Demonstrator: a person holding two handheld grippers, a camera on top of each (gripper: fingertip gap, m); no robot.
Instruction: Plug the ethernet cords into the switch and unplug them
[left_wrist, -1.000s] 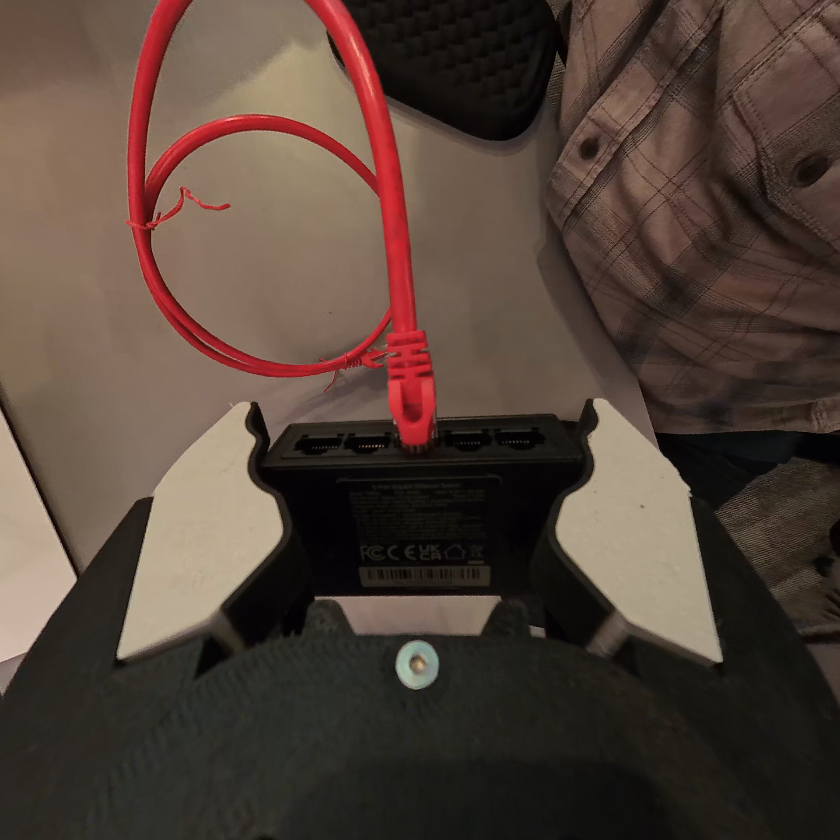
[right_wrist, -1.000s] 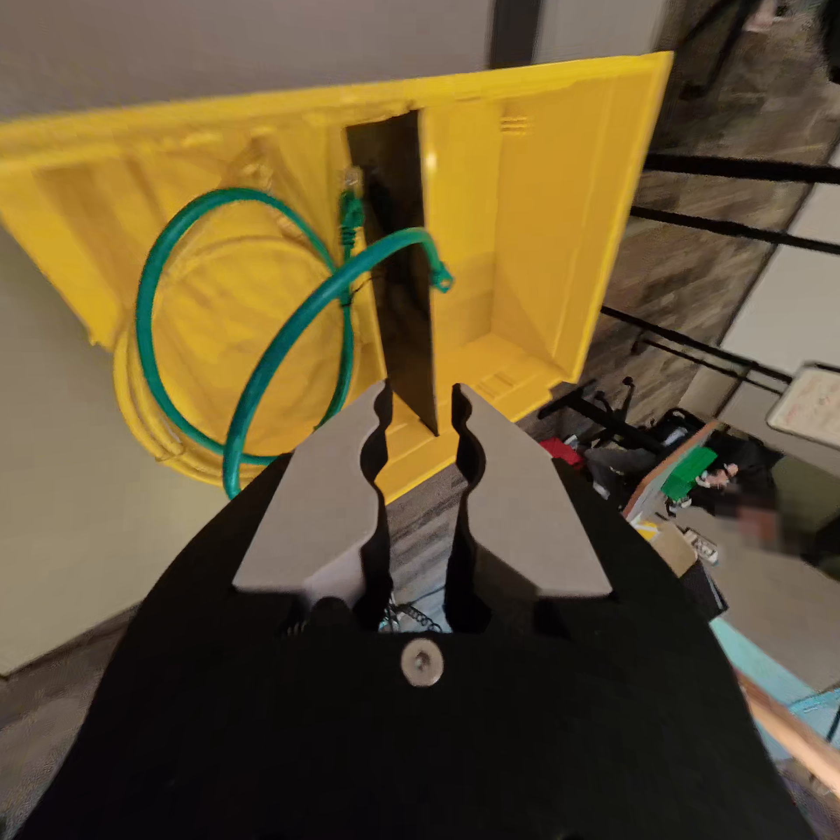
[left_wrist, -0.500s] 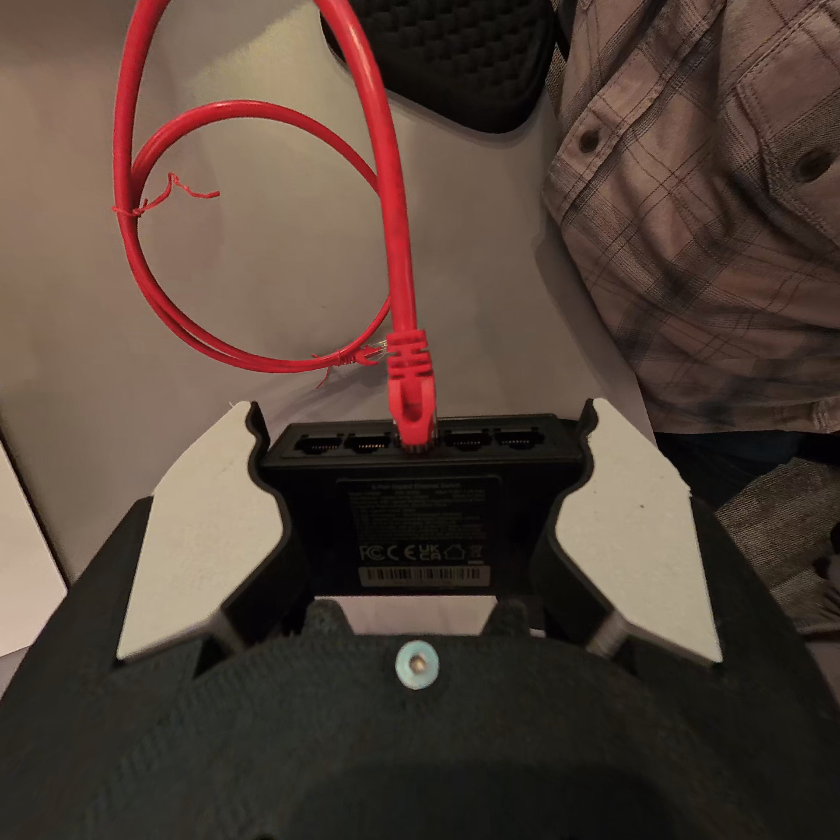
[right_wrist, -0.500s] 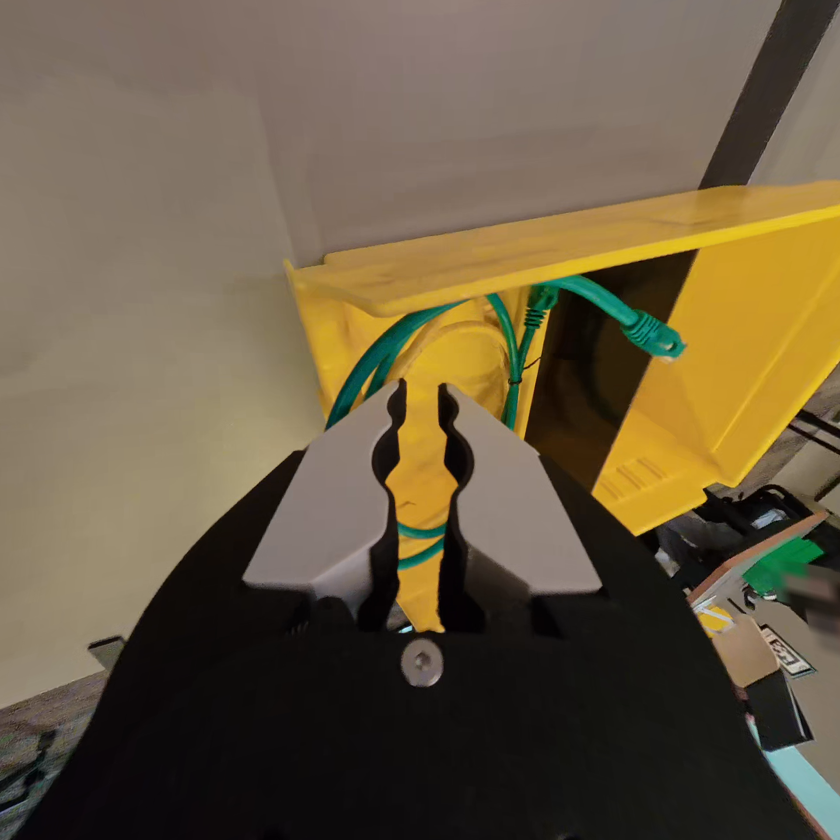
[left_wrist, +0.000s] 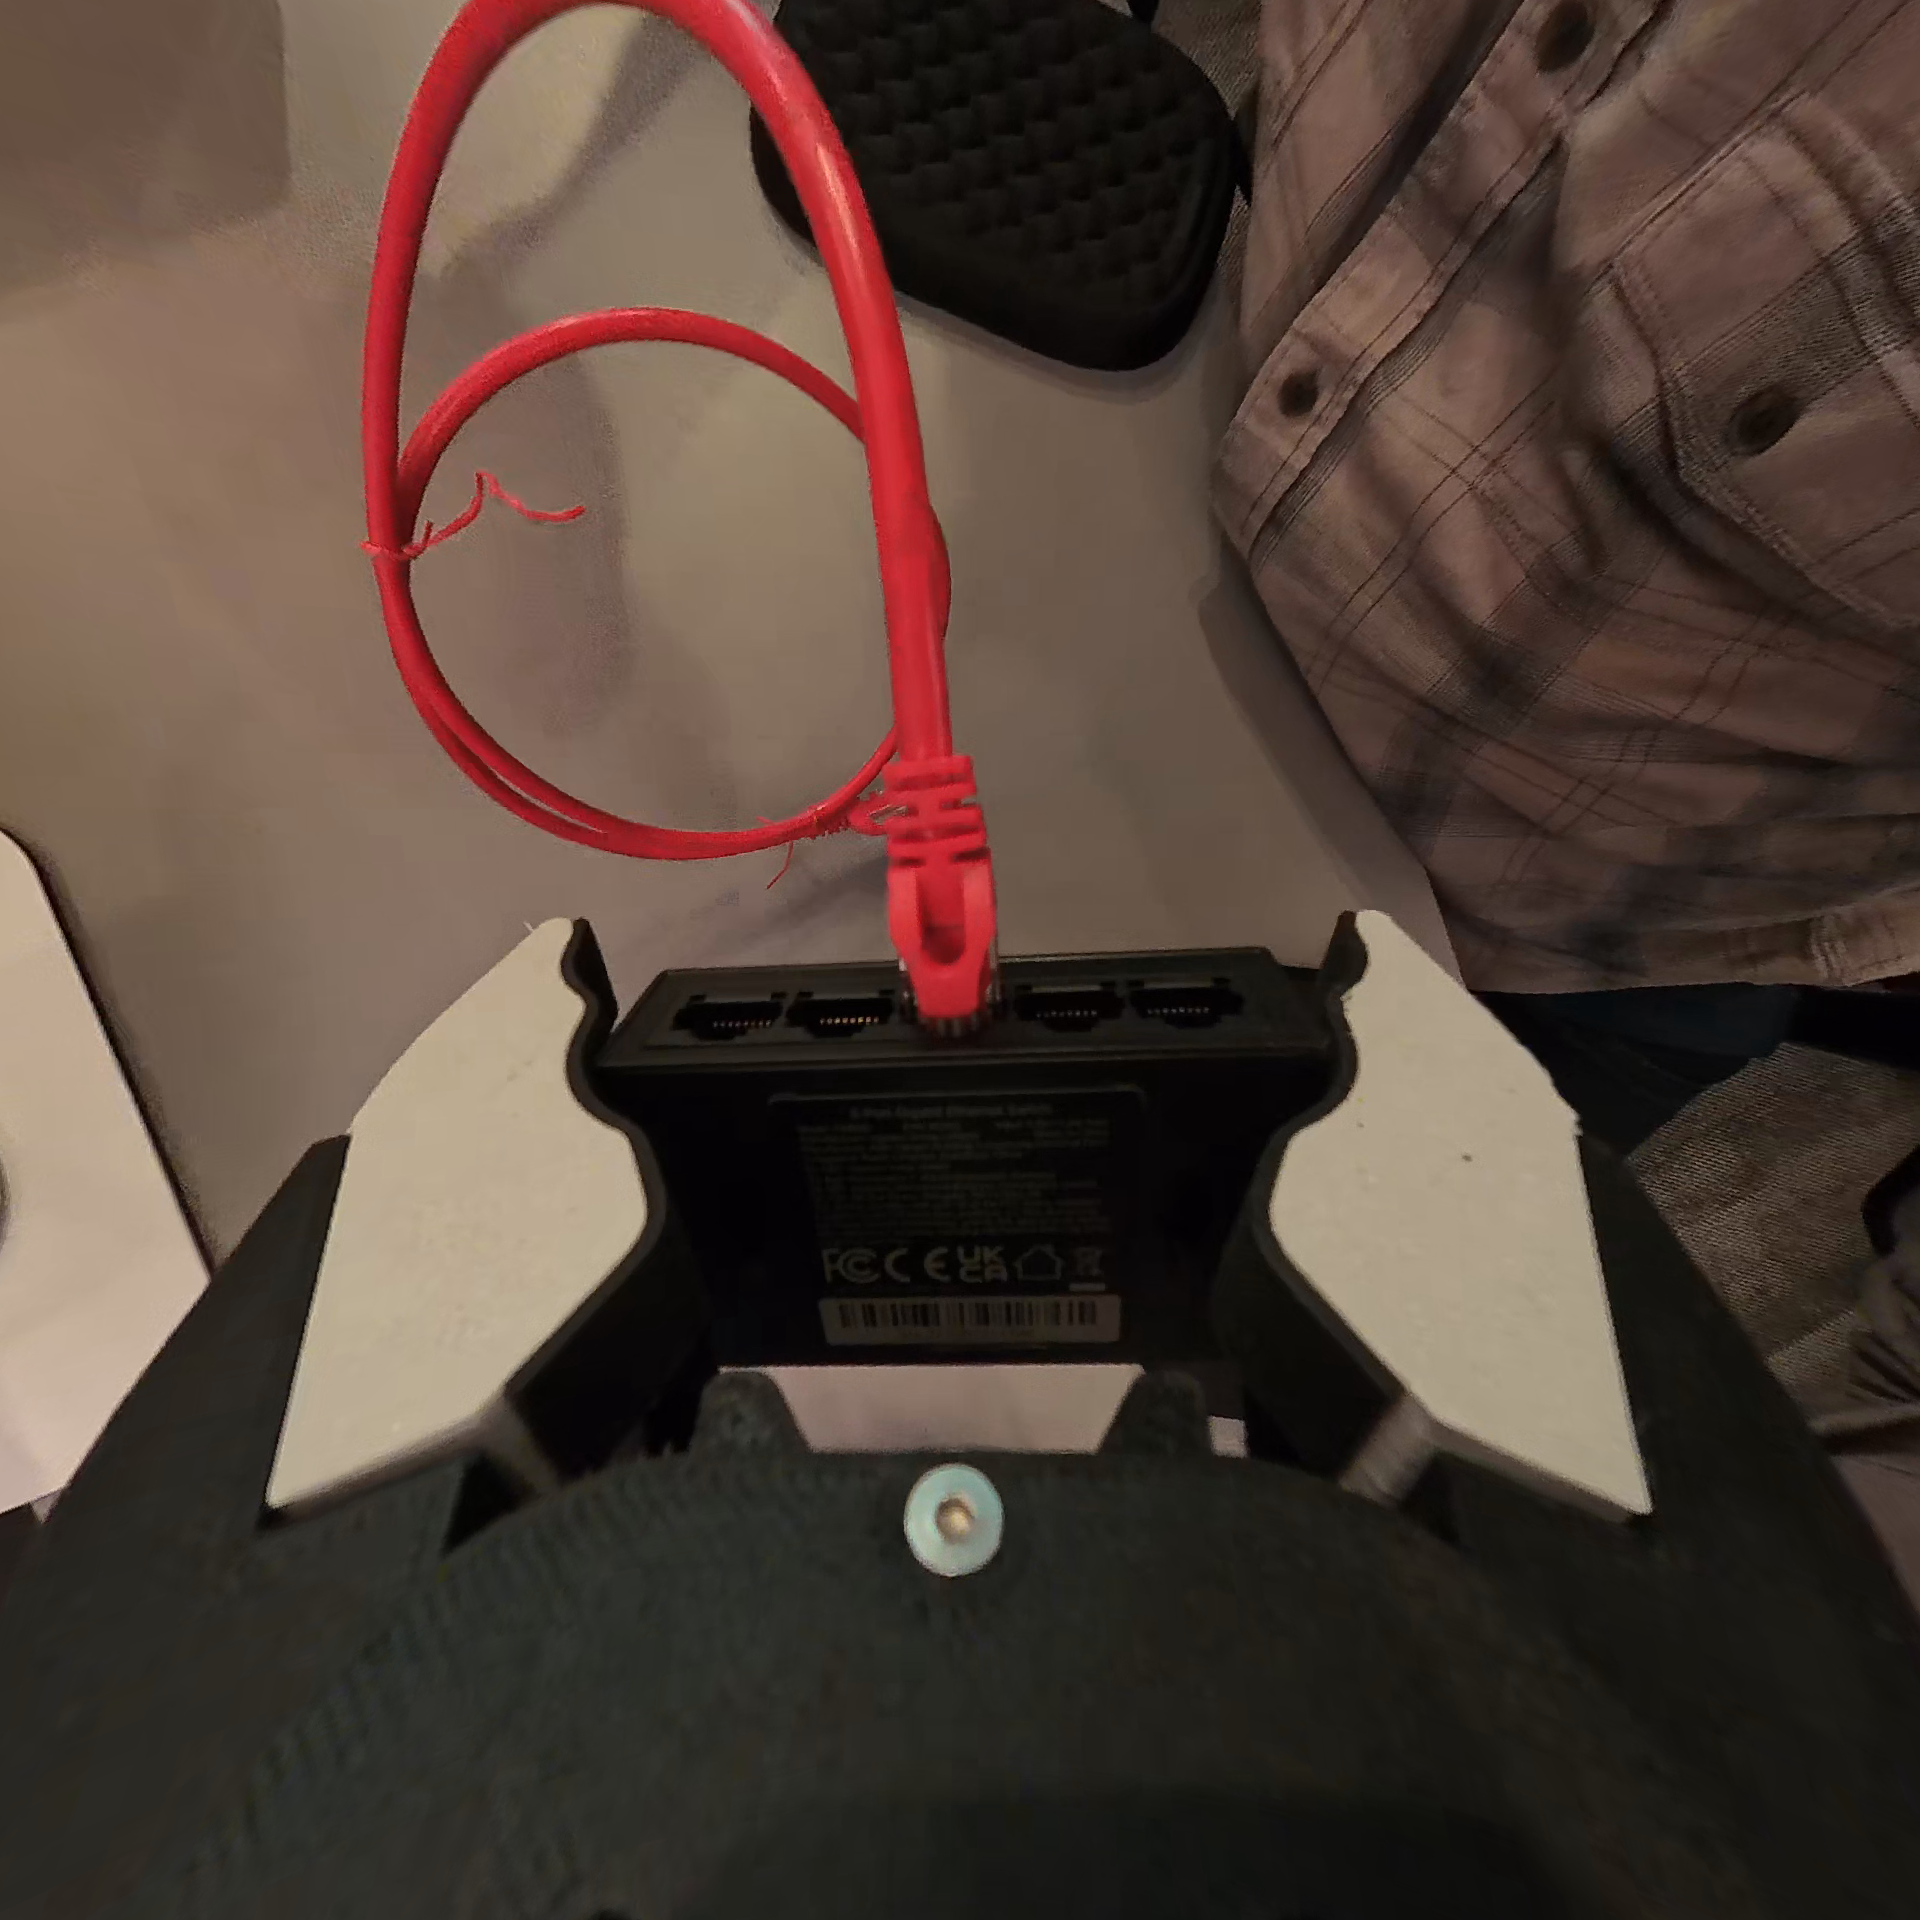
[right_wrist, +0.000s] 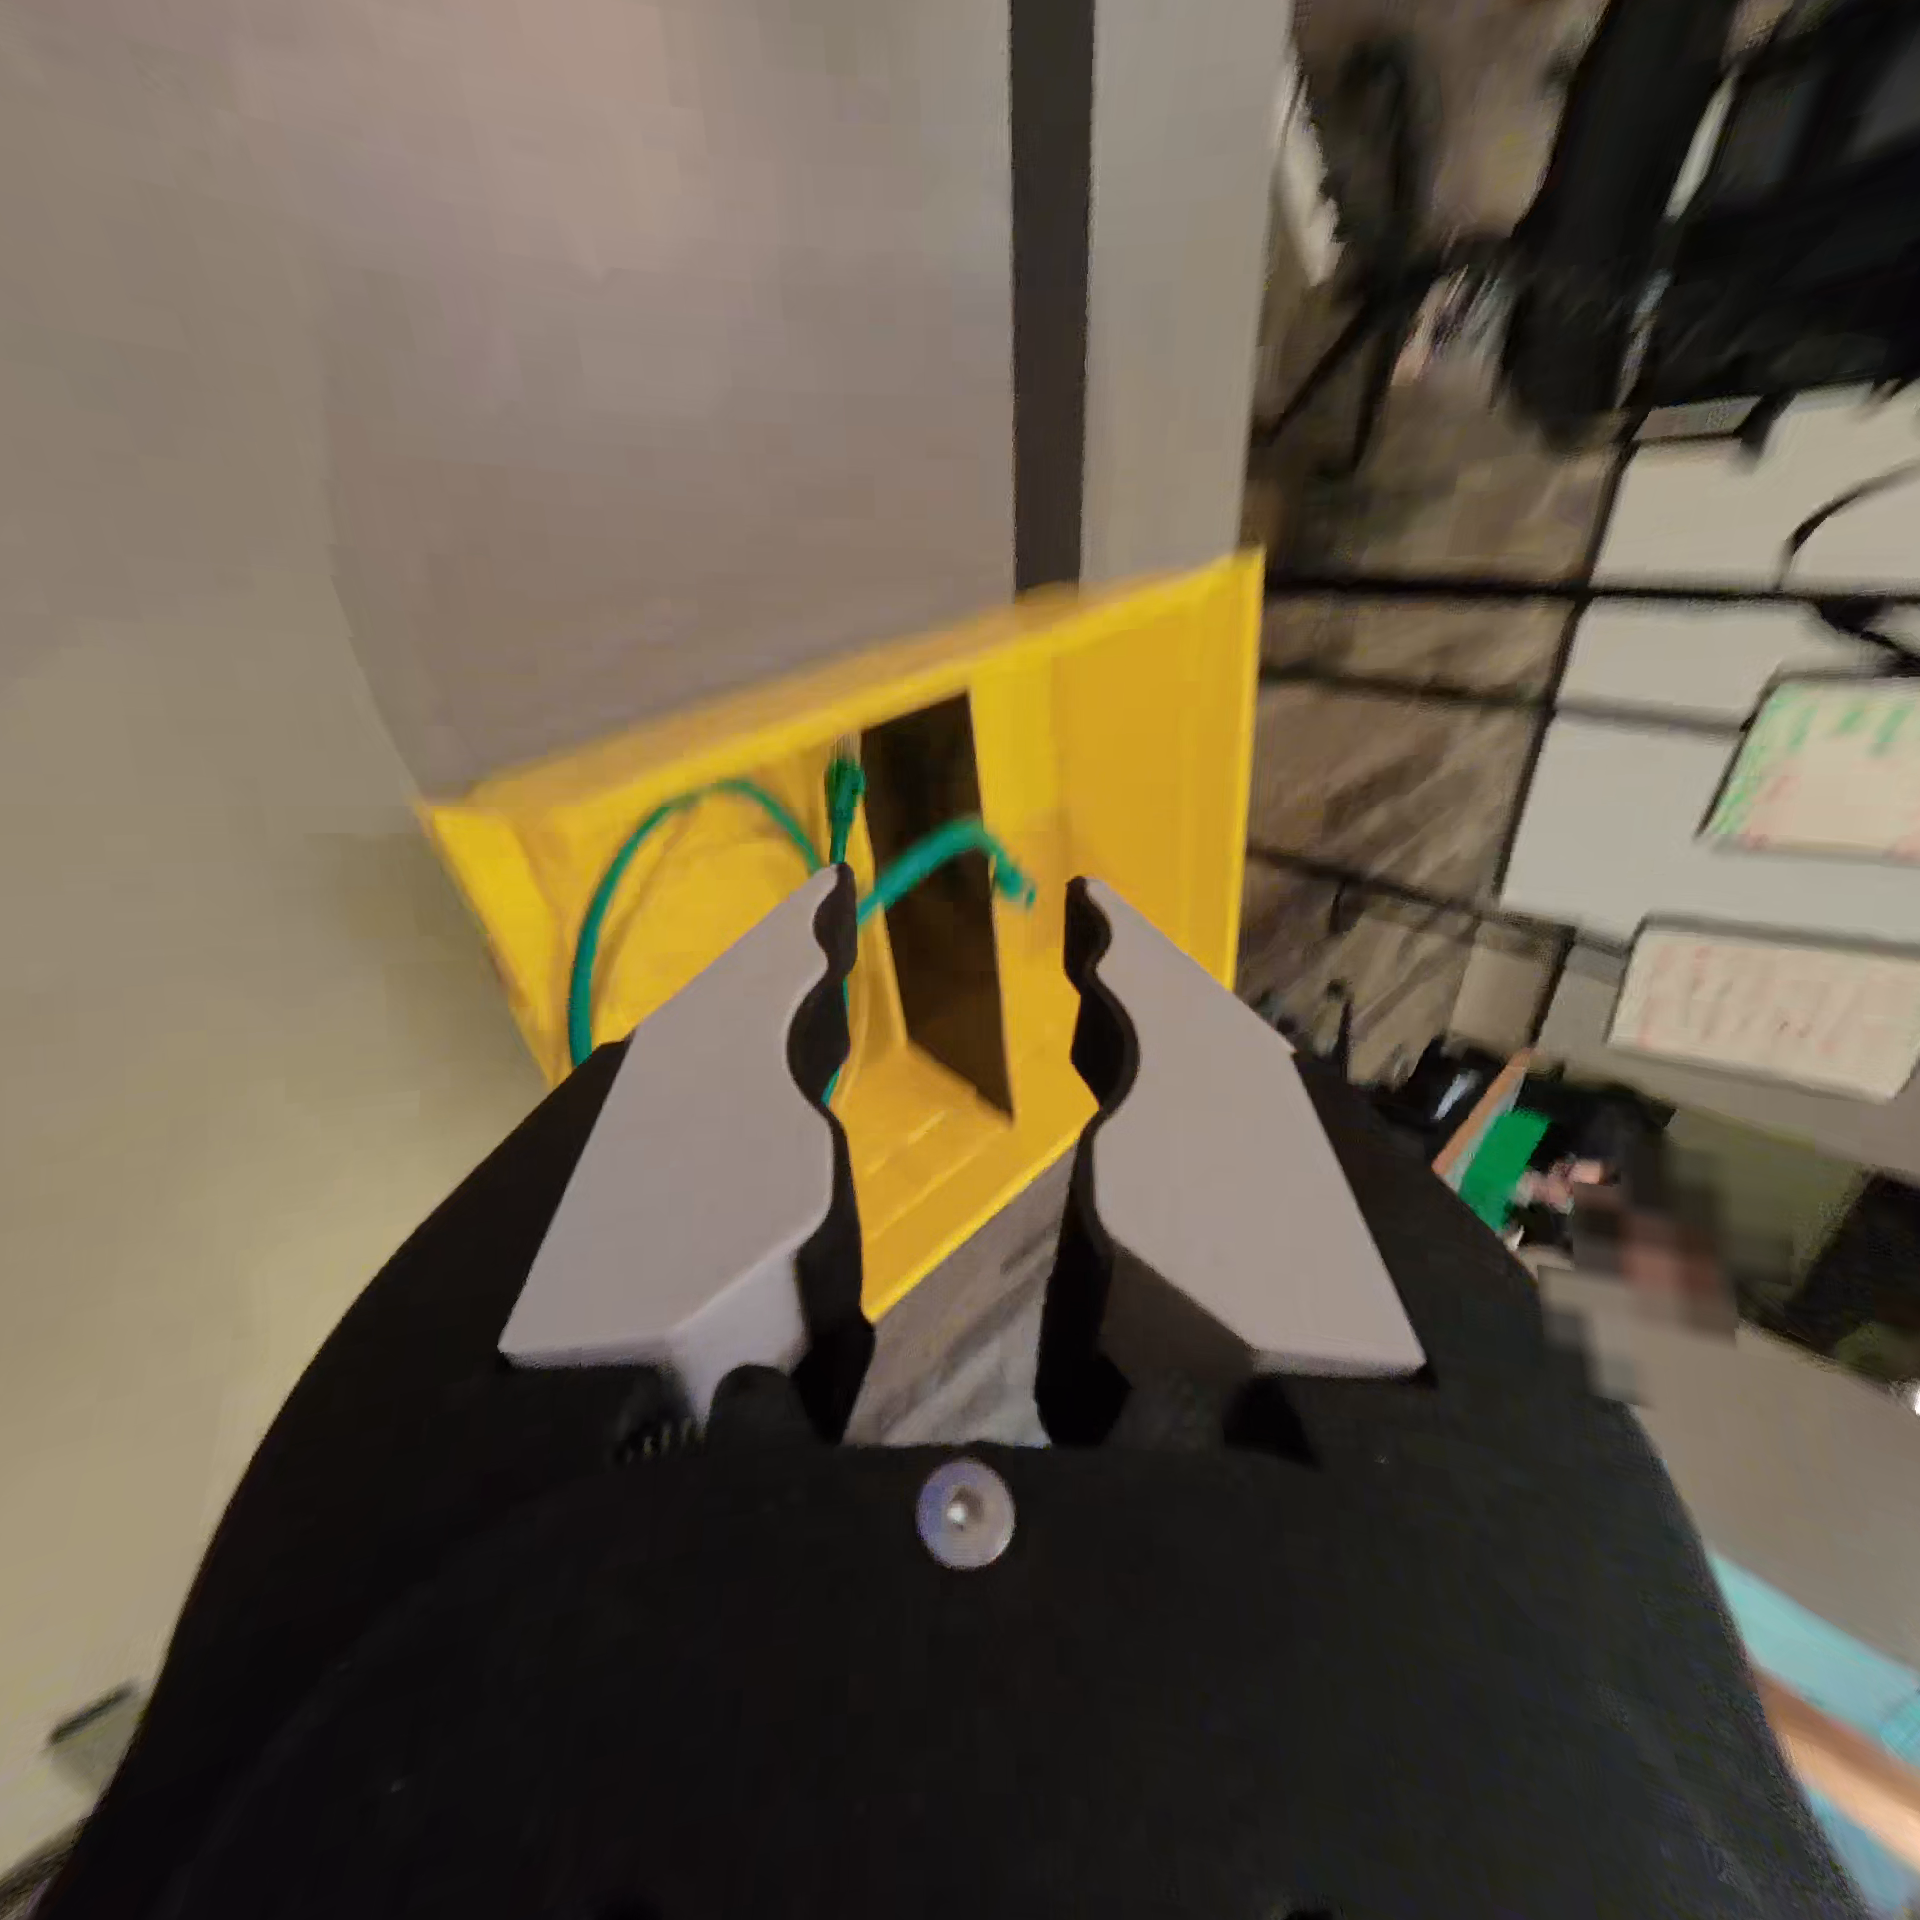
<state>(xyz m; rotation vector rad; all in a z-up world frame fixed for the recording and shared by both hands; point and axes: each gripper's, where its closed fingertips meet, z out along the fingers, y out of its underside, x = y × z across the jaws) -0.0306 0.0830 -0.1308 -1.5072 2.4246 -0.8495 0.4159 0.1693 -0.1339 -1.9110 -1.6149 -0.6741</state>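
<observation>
In the left wrist view my left gripper (left_wrist: 961, 930) is shut on a black ethernet switch (left_wrist: 961, 1153), held by its two ends with the port row facing away. A red ethernet cord (left_wrist: 894, 436) is plugged by its red connector (left_wrist: 943, 914) into the middle port; its coiled length hangs over the white table (left_wrist: 208, 675). The other ports are bare. In the right wrist view my right gripper (right_wrist: 956, 894) is open and empty. It points at a yellow bin (right_wrist: 1132, 831) holding a coiled green ethernet cord (right_wrist: 623, 883), some way off.
A black textured pad (left_wrist: 1018, 177) lies on the table beyond the red cord. A person in a plaid shirt (left_wrist: 1610, 468) is close on the right of the switch. Past the yellow bin is a blurred room with desks and a floor. The grippers' ends are close to 45 cm from one another.
My right gripper has opened wider and drawn back from the yellow bin, swinging right. My left gripper keeps the switch; the view and the red cord's loops have shifted slightly.
</observation>
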